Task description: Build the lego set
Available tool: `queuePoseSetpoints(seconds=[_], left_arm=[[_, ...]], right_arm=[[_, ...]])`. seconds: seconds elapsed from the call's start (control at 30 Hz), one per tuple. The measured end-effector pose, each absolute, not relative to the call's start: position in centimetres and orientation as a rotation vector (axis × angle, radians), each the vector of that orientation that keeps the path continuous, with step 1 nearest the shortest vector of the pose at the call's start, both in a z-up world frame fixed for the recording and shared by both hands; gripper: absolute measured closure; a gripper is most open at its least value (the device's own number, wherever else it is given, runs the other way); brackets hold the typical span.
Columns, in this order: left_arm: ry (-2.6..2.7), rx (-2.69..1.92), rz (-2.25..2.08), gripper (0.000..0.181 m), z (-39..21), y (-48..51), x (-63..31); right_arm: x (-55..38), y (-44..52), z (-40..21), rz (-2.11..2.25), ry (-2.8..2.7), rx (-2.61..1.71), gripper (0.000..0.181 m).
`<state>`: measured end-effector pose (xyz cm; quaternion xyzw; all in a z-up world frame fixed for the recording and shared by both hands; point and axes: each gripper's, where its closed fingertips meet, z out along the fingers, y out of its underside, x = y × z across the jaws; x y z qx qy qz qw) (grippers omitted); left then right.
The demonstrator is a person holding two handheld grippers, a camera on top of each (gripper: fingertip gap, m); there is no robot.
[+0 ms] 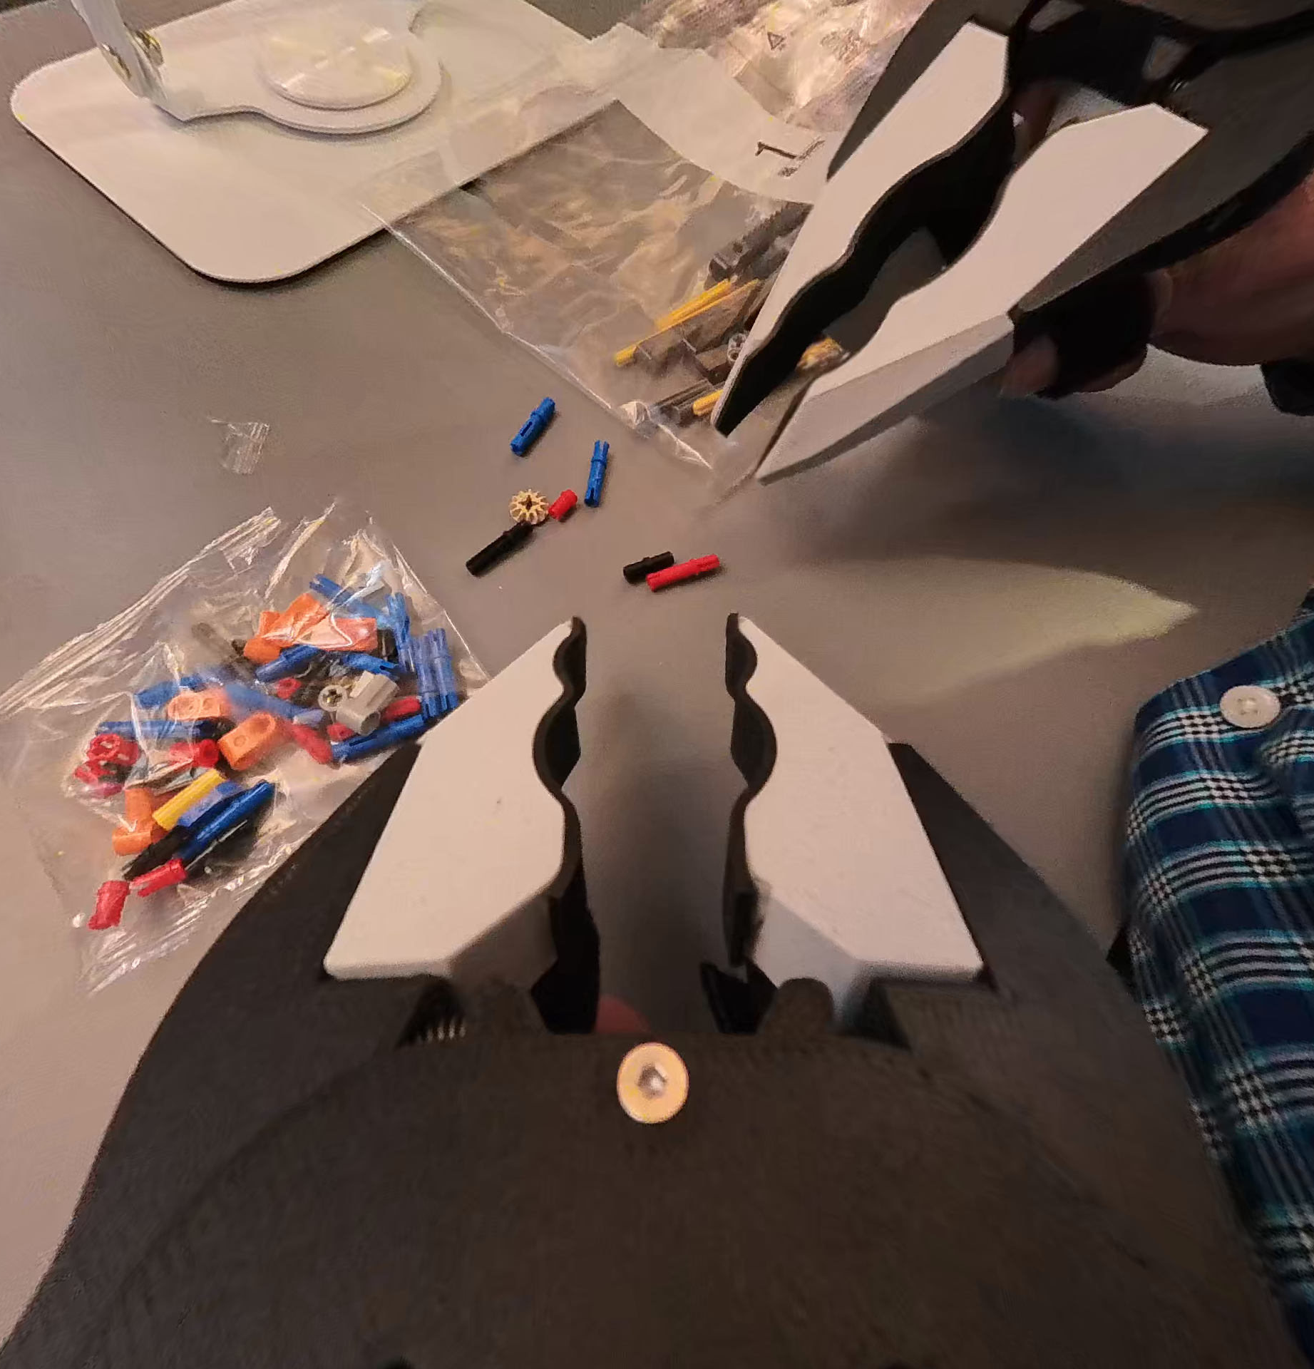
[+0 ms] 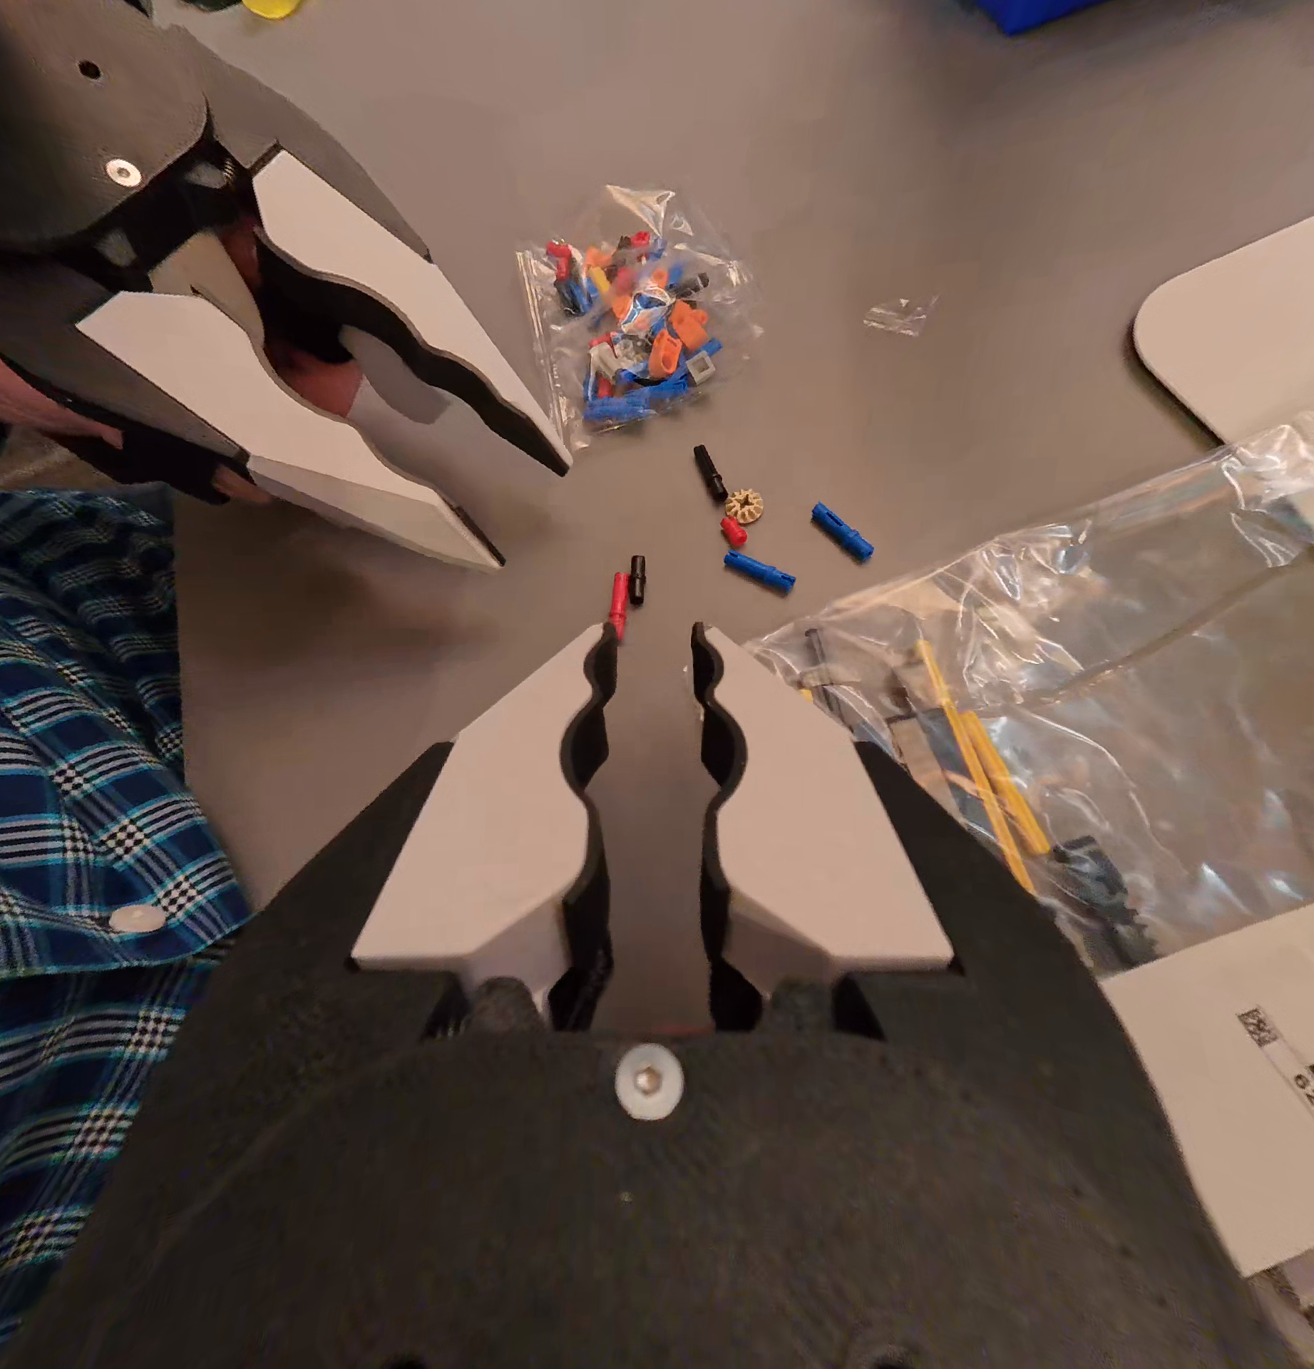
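Note:
Several loose Lego pins lie on the grey table: a red pin [image 1: 682,573] [image 2: 619,604] beside a short black pin [image 1: 648,567] [image 2: 637,578], two blue pins [image 1: 533,426] [image 1: 597,473], a tan gear [image 1: 525,509] [image 2: 744,506], a small red piece [image 1: 562,505] and a longer black pin [image 1: 498,552]. My left gripper [image 1: 655,630] [image 2: 528,511] is open and empty, just short of the red and black pins. My right gripper [image 2: 654,633] [image 1: 744,452] is open and empty, with one fingertip next to the red pin.
A small clear bag of coloured pieces [image 1: 268,741] [image 2: 639,326] lies left of my left gripper. A large clear bag with yellow axles [image 1: 639,244] [image 2: 1046,741] lies under my right gripper. A white board [image 1: 194,148] lies beyond. A plaid sleeve [image 1: 1231,889] is close. The left gripper's tips are roughly 6 centimetres from the right gripper's. Both grippers' tips are roughly 4 centimetres from the short black pin [image 2: 637,578]. It is also in sight in the left wrist view [image 1: 647,564].

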<state>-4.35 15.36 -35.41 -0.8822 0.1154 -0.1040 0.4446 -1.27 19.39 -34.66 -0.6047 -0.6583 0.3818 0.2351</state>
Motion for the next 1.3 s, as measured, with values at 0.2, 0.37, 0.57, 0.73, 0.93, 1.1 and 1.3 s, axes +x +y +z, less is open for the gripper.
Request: queuePoseSetpoints(seconds=[0.2,0.37,0.57,0.73,0.93,1.1,1.3], left_arm=[[0.289,-2.209,-0.232,0.144,-35.8,15.4,-4.4],[0.278,-2.194,-0.212,0.143,-35.5,15.5,-4.6],[0.171,-2.204,-0.024,0.128,-34.7,14.8,-8.4],[-0.012,-2.267,0.153,0.114,-34.7,13.2,-14.4],[-0.067,-2.351,0.192,0.111,-36.3,12.5,-17.2],[-0.033,-2.372,0.162,0.12,-37.0,13.1,-16.9],[0.001,-2.385,0.105,0.126,-37.4,13.5,-16.9]], right_arm=[[-1.3,19.5,-34.7,1.009,-1.785,-1.632,0.16],[-1.2,19.6,-34.8,0.994,-1.781,-1.631,0.16],[-1.5,19.7,-34.5,0.961,-1.794,-1.63,0.16],[-3.4,19.9,-33.9,0.947,-1.815,-1.647,0.156],[-6.5,20.2,-33.7,0.932,-1.847,-1.705,0.156],[-9.1,20.5,-34.1,1.006,-1.844,-1.805,0.155],[-11.6,20.0,-35.7,1.034,-1.938,-1.871,0.152]])
